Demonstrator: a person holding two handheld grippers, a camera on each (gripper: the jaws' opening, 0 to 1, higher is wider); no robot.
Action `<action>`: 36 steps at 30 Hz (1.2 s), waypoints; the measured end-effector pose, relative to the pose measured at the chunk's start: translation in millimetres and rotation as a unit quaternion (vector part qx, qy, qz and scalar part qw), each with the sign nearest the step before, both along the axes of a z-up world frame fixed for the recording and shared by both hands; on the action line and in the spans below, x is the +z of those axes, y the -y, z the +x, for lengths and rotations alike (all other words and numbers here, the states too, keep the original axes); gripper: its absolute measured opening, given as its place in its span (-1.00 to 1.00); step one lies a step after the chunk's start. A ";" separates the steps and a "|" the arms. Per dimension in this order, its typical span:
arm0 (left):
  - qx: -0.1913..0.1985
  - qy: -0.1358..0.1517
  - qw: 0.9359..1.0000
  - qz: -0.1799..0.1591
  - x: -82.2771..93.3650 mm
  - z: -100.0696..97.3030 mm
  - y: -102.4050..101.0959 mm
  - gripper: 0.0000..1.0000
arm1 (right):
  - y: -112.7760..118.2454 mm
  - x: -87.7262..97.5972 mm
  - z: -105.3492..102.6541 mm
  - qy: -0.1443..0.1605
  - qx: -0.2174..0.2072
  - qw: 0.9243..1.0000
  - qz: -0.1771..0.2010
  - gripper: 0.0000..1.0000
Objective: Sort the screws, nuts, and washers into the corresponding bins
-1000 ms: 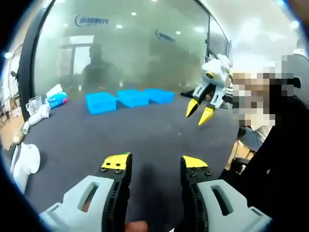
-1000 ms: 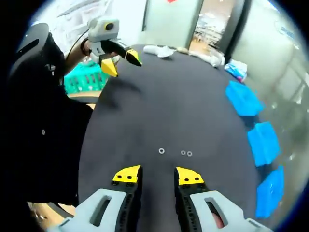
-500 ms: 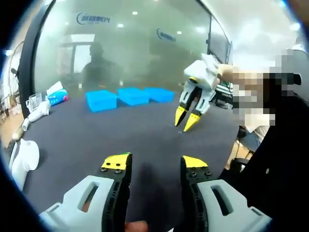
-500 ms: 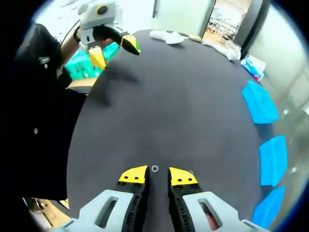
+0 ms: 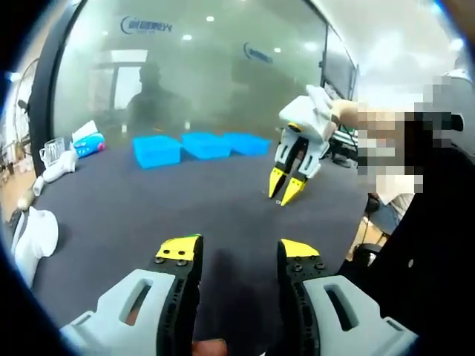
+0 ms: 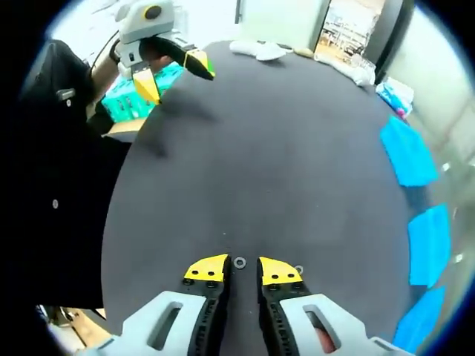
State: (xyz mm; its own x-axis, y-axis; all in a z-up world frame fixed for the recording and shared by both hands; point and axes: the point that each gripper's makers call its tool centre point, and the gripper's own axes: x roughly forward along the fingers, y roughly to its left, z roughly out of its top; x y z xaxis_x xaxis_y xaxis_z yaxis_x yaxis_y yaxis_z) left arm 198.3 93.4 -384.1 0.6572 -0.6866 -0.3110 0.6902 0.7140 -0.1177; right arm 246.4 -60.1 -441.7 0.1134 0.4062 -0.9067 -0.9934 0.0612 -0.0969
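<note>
A small metal washer (image 6: pixel 240 262) lies on the dark table (image 6: pixel 267 163), just at the tips of my right gripper (image 6: pixel 243 268). Its yellow-tipped jaws stand narrowly open, one on either side of the washer, with a gap still showing. A second washer (image 6: pixel 298 270) lies just right of the right jaw. In the left gripper view the right gripper (image 5: pixel 283 196) points down at the table. Three blue bins (image 5: pixel 205 147) stand in a row at the far side. My left gripper (image 5: pixel 239 251) hangs open and empty above the table; its fingers also show top left (image 6: pixel 172 76).
The blue bins (image 6: pixel 407 152) line the table's right edge in the right gripper view. A teal crate (image 6: pixel 133 100) sits beyond the table's left edge. White items (image 5: pixel 33 236) and bottles (image 5: pixel 63 165) lie at the table's left end. A person in dark clothes (image 6: pixel 52 185) stands close.
My right gripper has come down and forward to the washers, and its jaws have narrowed around one. The left gripper has stayed open and almost still.
</note>
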 end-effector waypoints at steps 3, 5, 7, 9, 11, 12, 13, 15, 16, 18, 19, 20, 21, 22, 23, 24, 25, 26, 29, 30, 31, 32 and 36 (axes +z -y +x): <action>0.000 0.000 1.000 -0.001 -0.1 -0.2 -0.1 -0.23 | 0.2 -1.2 -1.7 -0.008 -0.006 1.000 0.001 -0.80; 0.001 0.000 1.000 -0.001 -0.1 -0.2 -0.1 -0.23 | 0.1 -1.6 -3.2 -0.013 -0.006 1.000 0.001 -0.84; 0.000 0.000 1.000 -0.002 0.1 -0.3 0.4 -0.23 | -0.2 -2.5 -4.6 -0.020 -0.008 1.000 0.002 -0.88; 0.000 0.001 1.000 -0.003 0.6 -0.8 1.0 -0.23 | -0.2 -2.3 -5.5 -0.023 -0.008 1.000 0.002 -0.93; 0.000 0.001 1.000 -0.003 0.8 -1.2 1.2 -0.23 | 0.1 -2.3 -7.1 -0.024 -0.010 1.000 0.001 -0.93; 0.000 0.001 1.000 -0.004 0.8 -1.4 1.2 -0.23 | 0.3 -2.0 -6.8 -0.024 -0.011 1.000 0.001 -0.93; 0.000 0.001 1.000 -0.003 0.7 -1.6 1.2 -0.23 | 0.4 -2.0 -7.1 -0.023 -0.012 1.000 0.001 -0.93; 0.000 0.001 1.000 -0.002 0.7 -1.4 0.9 -0.23 | 0.9 -1.4 -7.4 -0.022 -0.013 1.000 0.002 -0.93; 0.001 0.002 1.000 -0.003 1.3 -1.1 0.8 -0.23 | 1.4 -1.0 -8.0 -0.022 -0.012 1.000 0.003 -0.93; 0.002 0.004 1.000 -0.004 2.9 0.0 0.3 -0.23 | 3.3 0.4 -10.0 -0.023 -0.013 1.000 0.007 -0.93; 0.003 0.005 1.000 -0.004 3.8 0.5 0.0 -0.23 | 4.2 1.3 -10.9 -0.023 -0.014 1.000 0.011 -0.93; 0.004 0.006 1.000 -0.005 4.6 0.9 -0.2 -0.23 | 4.9 2.1 -11.4 -0.023 -0.016 0.999 0.014 -0.93; 0.004 0.008 1.000 -0.005 5.7 1.6 -0.8 -0.23 | 6.3 3.5 -11.8 -0.022 -0.020 0.999 0.020 -0.93; 0.005 0.008 1.000 -0.005 6.3 2.1 -1.3 -0.23 | 8.4 5.0 -12.2 -0.020 -0.023 0.999 0.024 -0.93; 0.006 0.009 1.000 -0.005 7.0 2.5 -1.7 -0.23 | 11.2 8.5 -11.4 -0.015 -0.027 0.999 0.032 -0.93; 0.006 0.010 1.000 -0.003 7.7 2.9 -2.1 -0.23 | 12.2 12.1 -10.1 -0.011 -0.034 0.998 0.043 -0.93; 0.006 0.012 1.000 -0.003 8.8 3.3 -2.4 -0.23 | 13.0 16.0 -9.0 -0.008 -0.043 0.998 0.055 -0.93; 0.007 0.014 1.000 -0.004 10.6 4.1 -2.5 -0.23 | 14.1 19.9 -8.0 -0.004 -0.050 0.997 0.067 -0.93; 0.014 0.020 1.000 -0.007 15.2 6.0 -3.4 -0.23 | 19.8 30.8 -5.1 0.012 -0.069 0.993 0.096 -0.93; 0.016 0.021 1.000 -0.008 16.7 6.5 -3.5 -0.23 | 22.1 34.4 -4.1 0.016 -0.079 0.991 0.107 -0.93; 0.018 0.023 1.000 -0.009 18.1 7.1 -3.6 -0.23 | 24.6 38.1 -2.7 0.023 -0.086 0.989 0.118 -0.93; 0.020 0.025 0.999 -0.011 19.4 7.7 -3.9 -0.23 | 26.4 40.3 -2.3 0.026 -0.092 0.988 0.126 -0.93; 0.025 0.029 0.999 -0.014 23.7 10.9 -3.2 -0.23 | 40.2 51.7 0.9 0.045 -0.127 0.977 0.167 -0.93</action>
